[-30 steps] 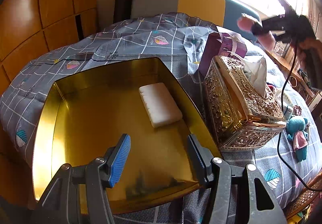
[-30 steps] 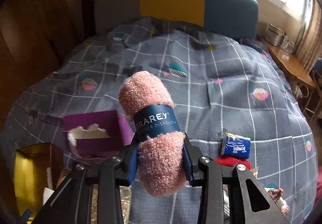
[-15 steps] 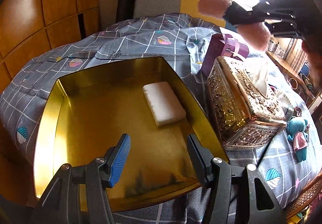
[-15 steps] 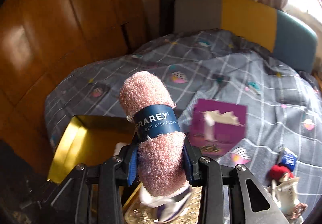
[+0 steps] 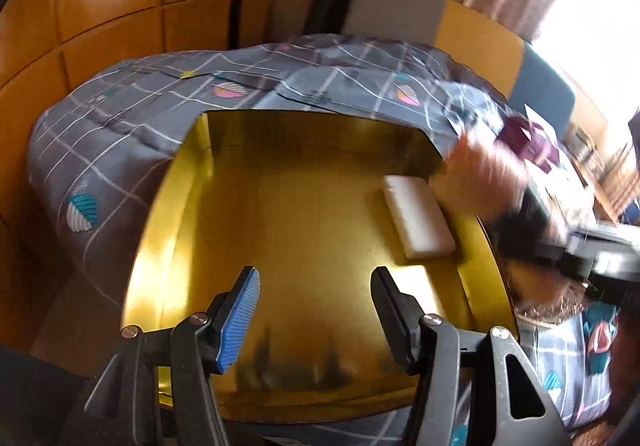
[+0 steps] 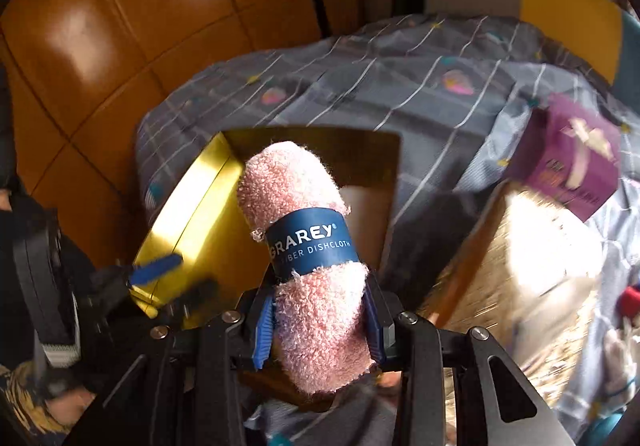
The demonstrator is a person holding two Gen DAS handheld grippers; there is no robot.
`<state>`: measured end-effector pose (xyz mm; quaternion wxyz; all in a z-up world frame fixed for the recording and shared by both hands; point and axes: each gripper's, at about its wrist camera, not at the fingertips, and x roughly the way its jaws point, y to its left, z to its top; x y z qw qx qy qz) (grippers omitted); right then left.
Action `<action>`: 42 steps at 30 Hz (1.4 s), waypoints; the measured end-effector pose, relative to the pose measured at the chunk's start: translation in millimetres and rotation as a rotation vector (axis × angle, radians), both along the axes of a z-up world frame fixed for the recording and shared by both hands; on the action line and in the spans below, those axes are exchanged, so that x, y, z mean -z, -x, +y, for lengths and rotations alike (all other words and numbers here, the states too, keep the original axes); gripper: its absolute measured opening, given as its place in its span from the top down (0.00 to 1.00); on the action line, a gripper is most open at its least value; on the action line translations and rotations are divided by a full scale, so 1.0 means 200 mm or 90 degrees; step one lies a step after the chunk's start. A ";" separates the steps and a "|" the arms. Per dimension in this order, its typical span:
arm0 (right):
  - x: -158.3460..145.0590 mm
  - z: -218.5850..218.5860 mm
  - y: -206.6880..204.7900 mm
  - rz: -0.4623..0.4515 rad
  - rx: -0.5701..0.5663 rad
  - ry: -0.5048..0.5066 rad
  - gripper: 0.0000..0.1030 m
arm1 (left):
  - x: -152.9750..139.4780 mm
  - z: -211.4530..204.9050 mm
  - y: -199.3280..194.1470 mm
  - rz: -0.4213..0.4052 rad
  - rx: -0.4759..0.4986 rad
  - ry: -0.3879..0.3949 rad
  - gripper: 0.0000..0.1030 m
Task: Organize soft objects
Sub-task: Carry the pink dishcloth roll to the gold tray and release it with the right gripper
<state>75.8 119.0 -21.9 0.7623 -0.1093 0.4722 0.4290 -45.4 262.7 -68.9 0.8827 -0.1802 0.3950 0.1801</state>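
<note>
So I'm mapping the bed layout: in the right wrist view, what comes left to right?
Left gripper → gold tray → pink dishcloth in the right gripper → ornate gold box → purple box.

Right gripper (image 6: 320, 322) clamps pink dishcloth roll (image 6: 308, 258) — above gold box (image 6: 192, 213).

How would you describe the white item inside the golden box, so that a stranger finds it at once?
Start from the bed with the grey checked quilt; a large open golden box rests on it. On the box floor, against its right wall, lies a small white rectangular pad. It is the only thing lying in the box, pale and flat, unlike the fluffy pink dishcloth roll.
</note>
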 end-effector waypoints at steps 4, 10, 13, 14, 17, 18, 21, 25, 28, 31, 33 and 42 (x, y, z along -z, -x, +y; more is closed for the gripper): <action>0.10 0.06 0.09 -0.012 -0.021 0.031 0.63 | -0.01 0.04 0.02 -0.009 -0.010 -0.005 0.43; 0.18 0.14 0.17 -0.039 -0.046 0.078 0.60 | -0.01 0.05 0.03 -0.007 -0.009 0.000 0.43; 0.20 0.15 0.19 -0.057 -0.052 0.096 0.59 | 0.00 0.04 0.02 -0.003 -0.007 -0.003 0.43; 0.20 0.15 0.20 -0.066 -0.056 0.105 0.60 | 0.00 0.04 0.02 -0.001 -0.005 -0.004 0.43; 0.20 0.16 0.22 -0.075 -0.061 0.108 0.54 | 0.00 0.02 0.02 -0.001 -0.002 -0.005 0.43; 0.19 0.16 0.23 -0.083 -0.059 0.105 0.51 | 0.00 0.02 0.02 -0.002 -0.001 -0.007 0.43; 0.16 0.13 0.26 -0.104 -0.050 0.090 0.41 | -0.01 0.01 0.02 -0.008 0.002 -0.012 0.43; 0.08 0.04 0.28 -0.140 -0.022 0.053 0.41 | -0.04 -0.01 0.03 -0.017 0.007 -0.020 0.43; 0.02 -0.06 0.28 -0.167 0.006 0.017 0.39 | -0.06 -0.04 0.03 -0.025 0.020 -0.032 0.43; -0.05 -0.18 0.27 -0.195 0.052 -0.018 0.35 | -0.09 -0.08 0.02 -0.030 0.036 -0.045 0.43; -0.08 -0.25 0.25 -0.206 0.084 -0.036 0.34 | -0.10 -0.11 0.02 -0.033 0.048 -0.050 0.43; -0.15 -0.69 0.14 -0.236 0.244 -0.039 0.28 | -0.16 -0.26 0.01 -0.044 0.102 -0.084 0.43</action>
